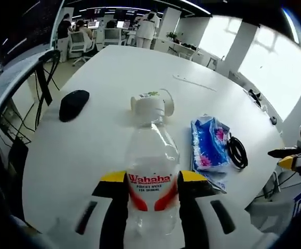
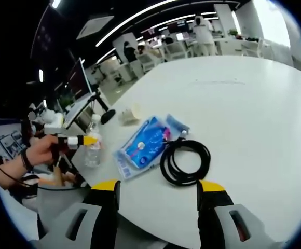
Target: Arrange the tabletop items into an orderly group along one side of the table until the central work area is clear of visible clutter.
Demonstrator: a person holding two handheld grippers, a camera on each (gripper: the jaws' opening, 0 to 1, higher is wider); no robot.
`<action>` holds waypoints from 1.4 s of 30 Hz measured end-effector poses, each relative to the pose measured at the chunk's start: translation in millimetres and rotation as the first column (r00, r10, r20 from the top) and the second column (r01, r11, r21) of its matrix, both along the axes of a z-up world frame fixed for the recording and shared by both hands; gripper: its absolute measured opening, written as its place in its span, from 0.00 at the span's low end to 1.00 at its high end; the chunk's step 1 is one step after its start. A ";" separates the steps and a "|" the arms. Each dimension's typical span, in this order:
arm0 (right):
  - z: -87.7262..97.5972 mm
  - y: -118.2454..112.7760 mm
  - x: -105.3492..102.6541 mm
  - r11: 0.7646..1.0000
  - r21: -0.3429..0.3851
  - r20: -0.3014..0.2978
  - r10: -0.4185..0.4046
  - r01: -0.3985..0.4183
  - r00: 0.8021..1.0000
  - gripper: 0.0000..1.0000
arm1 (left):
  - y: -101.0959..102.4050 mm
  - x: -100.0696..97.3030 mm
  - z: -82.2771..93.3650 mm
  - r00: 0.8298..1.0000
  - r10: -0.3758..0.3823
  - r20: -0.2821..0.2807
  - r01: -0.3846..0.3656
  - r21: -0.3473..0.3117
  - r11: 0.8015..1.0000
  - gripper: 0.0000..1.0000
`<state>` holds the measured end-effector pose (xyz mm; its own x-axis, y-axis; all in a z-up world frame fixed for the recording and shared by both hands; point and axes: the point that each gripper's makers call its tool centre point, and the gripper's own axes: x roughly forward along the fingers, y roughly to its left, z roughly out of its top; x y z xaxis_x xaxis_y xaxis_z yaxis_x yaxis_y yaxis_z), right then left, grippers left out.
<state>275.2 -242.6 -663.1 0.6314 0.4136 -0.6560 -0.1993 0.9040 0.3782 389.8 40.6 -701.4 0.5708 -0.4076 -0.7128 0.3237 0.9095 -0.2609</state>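
A clear Wahaha water bottle (image 1: 151, 155) stands upright near the table's edge, and my left gripper (image 1: 152, 180) is shut on its label. In the right gripper view the same bottle (image 2: 93, 148) shows with the left gripper (image 2: 83, 140) held by a person's hand. My right gripper (image 2: 158, 188) is open and hovers just before a black coiled cable (image 2: 185, 161). A blue tissue pack (image 2: 142, 145) lies left of the cable. A white cup (image 1: 149, 105) lies tipped beyond the bottle, and a black mouse (image 1: 73, 104) rests to its left.
The white table (image 1: 140, 67) stretches far ahead, bare past the cup. A monitor on an arm (image 2: 80, 106) stands off the table's side. Desks, chairs and people fill the office at the back. The right gripper (image 1: 295, 155) shows at the table's right edge.
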 end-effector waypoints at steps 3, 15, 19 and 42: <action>-0.2 -1.2 -1.0 1.000 0.004 0.001 -0.004 0.004 1.000 0.60 | 1.3 0.2 4.9 1.000 0.009 0.015 -0.009 -0.013 1.000 0.36; -1.6 -3.5 -3.7 1.000 0.006 0.002 -0.005 0.005 1.000 0.60 | 5.1 -8.5 15.4 0.995 0.001 0.101 -0.003 0.018 1.000 0.36; -2.7 -3.7 -3.8 1.000 0.012 0.002 -0.009 0.009 1.000 0.60 | 4.7 -13.2 16.3 0.991 -0.014 0.137 0.011 0.024 1.000 0.36; -9.3 -5.8 -1.9 0.999 0.024 -0.004 -0.022 0.022 1.000 0.60 | -1.4 -40.8 17.4 0.978 -0.044 0.205 0.019 0.121 0.992 0.36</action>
<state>273.3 -248.4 -672.4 0.6381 0.4153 -0.6483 -0.1776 0.8988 0.4008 348.9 39.2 -684.0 0.6992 -0.3479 -0.6246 0.3882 0.9184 -0.0771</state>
